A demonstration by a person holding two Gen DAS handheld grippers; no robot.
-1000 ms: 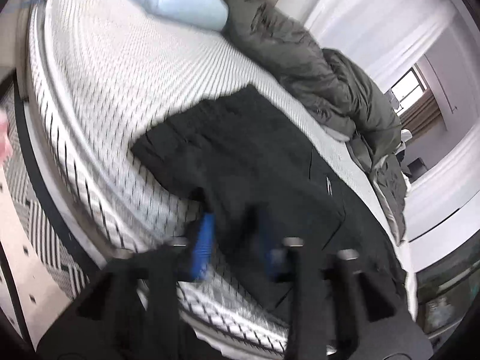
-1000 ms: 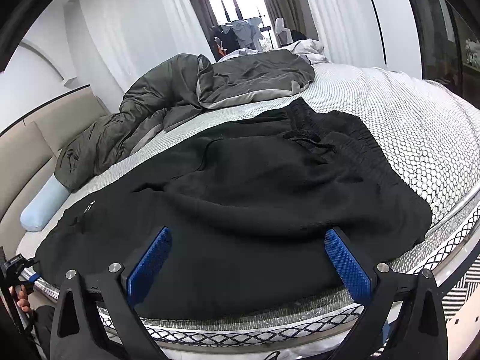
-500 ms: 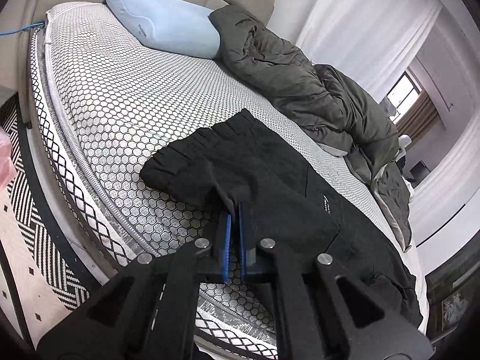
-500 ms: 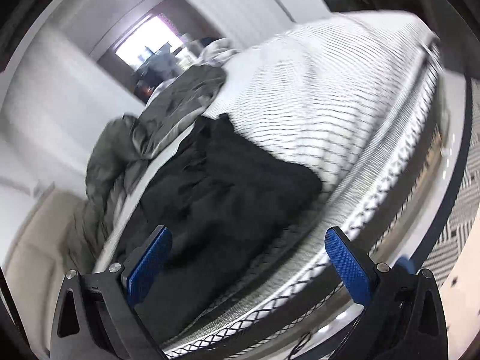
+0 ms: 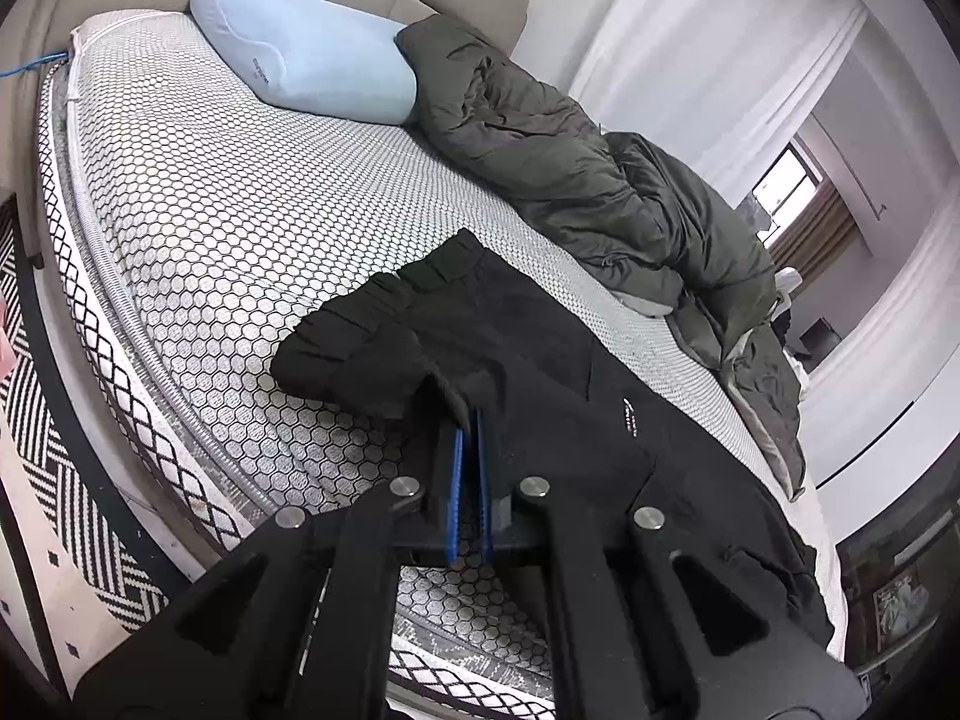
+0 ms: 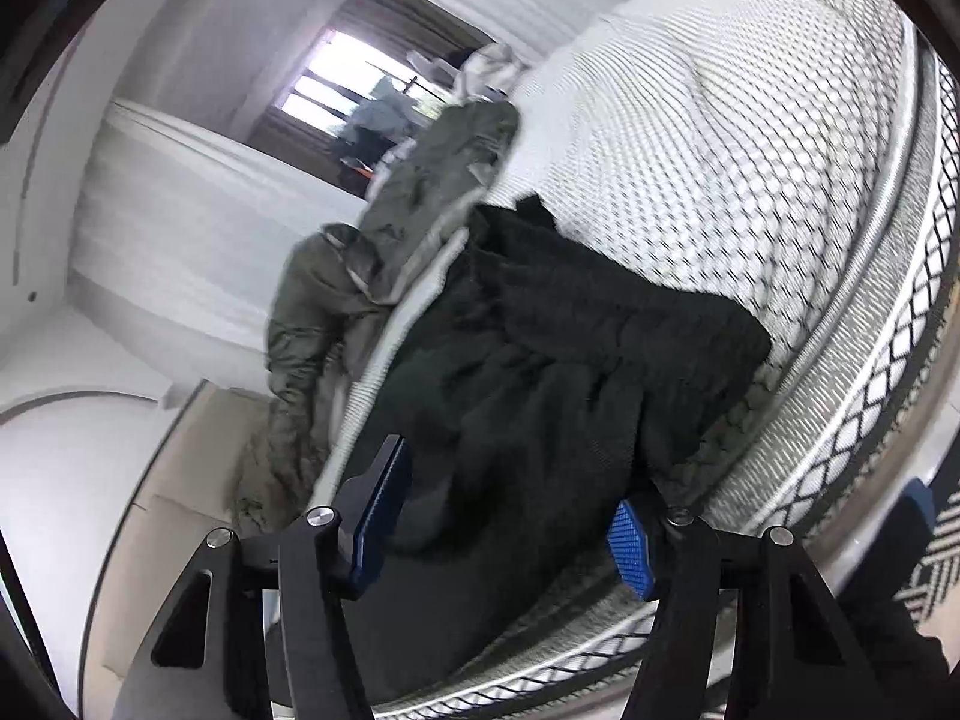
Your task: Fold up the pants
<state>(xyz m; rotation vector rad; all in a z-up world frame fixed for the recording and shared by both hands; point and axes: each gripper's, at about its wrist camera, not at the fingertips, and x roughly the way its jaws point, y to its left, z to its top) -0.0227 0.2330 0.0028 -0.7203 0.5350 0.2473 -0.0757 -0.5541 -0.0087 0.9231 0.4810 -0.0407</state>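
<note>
The black pants lie spread along the near edge of the bed, one cuffed leg end toward the pillow, the rest running off to the right. My left gripper is clenched on a fold of the pants near that leg end, blue pads pressed together with cloth pinched between them. In my right wrist view the pants sit bunched at the mattress edge, and my right gripper has just been closing: the cloth lies between its blue fingers, but the pads do not press on it yet. Beyond the pants a rumpled olive quilt runs along the far side. White curtains hang behind it.
</note>
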